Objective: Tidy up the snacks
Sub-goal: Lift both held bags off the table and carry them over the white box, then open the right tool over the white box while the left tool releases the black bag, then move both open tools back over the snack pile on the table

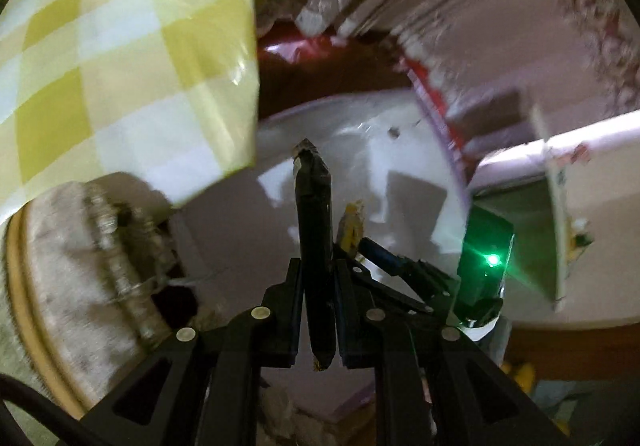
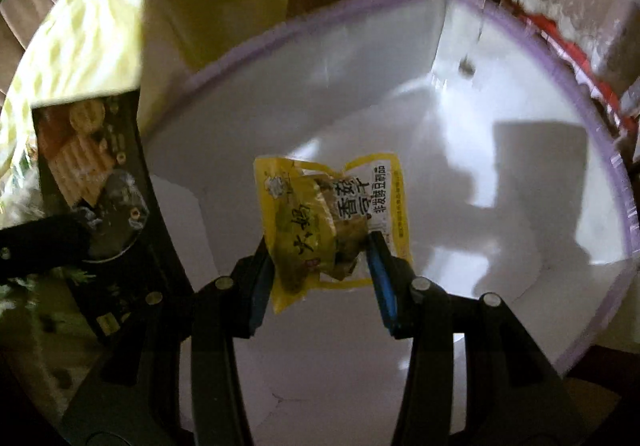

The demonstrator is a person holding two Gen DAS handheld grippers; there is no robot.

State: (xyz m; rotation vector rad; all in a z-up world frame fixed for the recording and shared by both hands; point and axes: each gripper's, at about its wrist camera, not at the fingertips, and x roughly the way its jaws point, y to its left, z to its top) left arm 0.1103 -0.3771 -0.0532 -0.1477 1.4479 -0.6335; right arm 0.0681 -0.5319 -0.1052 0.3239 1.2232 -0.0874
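Observation:
My left gripper [image 1: 318, 262] is shut on a black snack packet [image 1: 314, 213] seen edge-on, held above a white box with a purple rim [image 1: 400, 149]. My right gripper [image 2: 320, 246] is shut on a yellow snack packet [image 2: 332, 217] with black characters, held over the same white box [image 2: 480, 125]. In the right wrist view the black packet [image 2: 92, 169] shows at the left, held by the other gripper [image 2: 44, 242]. In the left wrist view the yellow packet [image 1: 352, 226] and the right gripper's blue finger [image 1: 380, 250] show just right of my fingers.
A yellow-and-white checked bag [image 1: 120, 57] hangs at the upper left and also shows in the right wrist view [image 2: 120, 25]. A round cushioned object [image 1: 68, 278] lies at the lower left. A red surface [image 1: 304, 57] lies behind the box. A white carton [image 1: 560, 173] stands at the right.

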